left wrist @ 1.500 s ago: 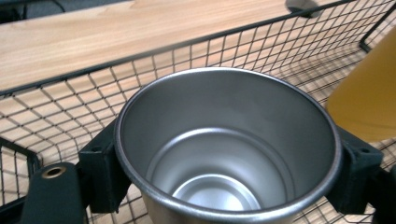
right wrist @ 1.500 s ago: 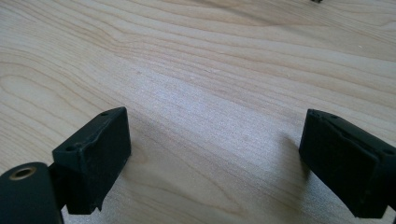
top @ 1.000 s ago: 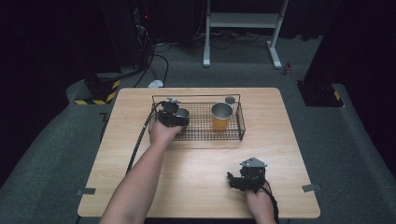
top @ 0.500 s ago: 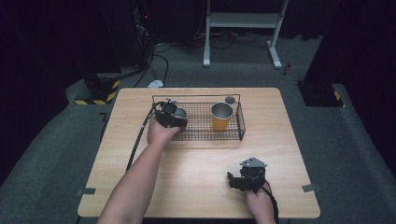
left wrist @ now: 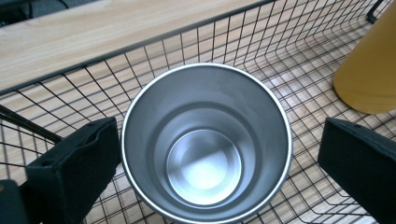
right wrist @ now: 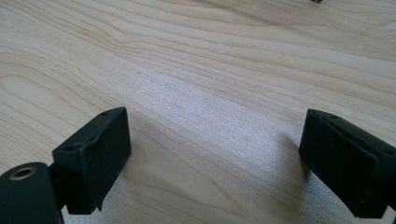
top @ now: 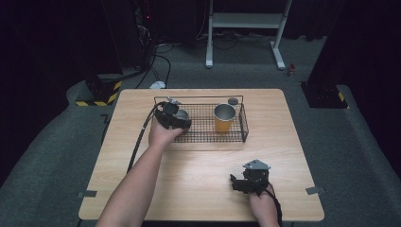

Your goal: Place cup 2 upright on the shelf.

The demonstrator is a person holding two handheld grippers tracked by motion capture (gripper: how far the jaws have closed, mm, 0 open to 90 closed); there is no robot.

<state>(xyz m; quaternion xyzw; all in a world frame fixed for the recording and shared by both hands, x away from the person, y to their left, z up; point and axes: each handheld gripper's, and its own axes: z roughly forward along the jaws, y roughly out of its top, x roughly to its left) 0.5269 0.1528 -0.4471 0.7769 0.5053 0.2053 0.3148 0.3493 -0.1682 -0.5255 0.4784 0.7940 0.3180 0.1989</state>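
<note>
Nearest the person, the right gripper (top: 242,183) rests on the wooden table (top: 198,165) close to its front edge, held in the right hand (top: 262,205). In the right gripper view its two black jaws stand wide apart with nothing between them but bare wood grain.

Farther out, the left forearm reaches across the table to the left gripper (top: 172,118), which hangs over the left end of the black wire basket (top: 243,124). In the left gripper view the camera looks straight down into a steel cup (left wrist: 205,142) standing upright on the basket's mesh floor. The jaws are apart, one on each side of the cup's rim; the left jaw sits just beside the rim, the right jaw stands off from it with a gap.

Toward the basket's right end stands a yellow-orange cup (top: 224,118) with a metal lining, upright, well apart from the steel cup. Beyond the basket's far wall a small round grey lid (top: 232,100) lies on the table.
</note>
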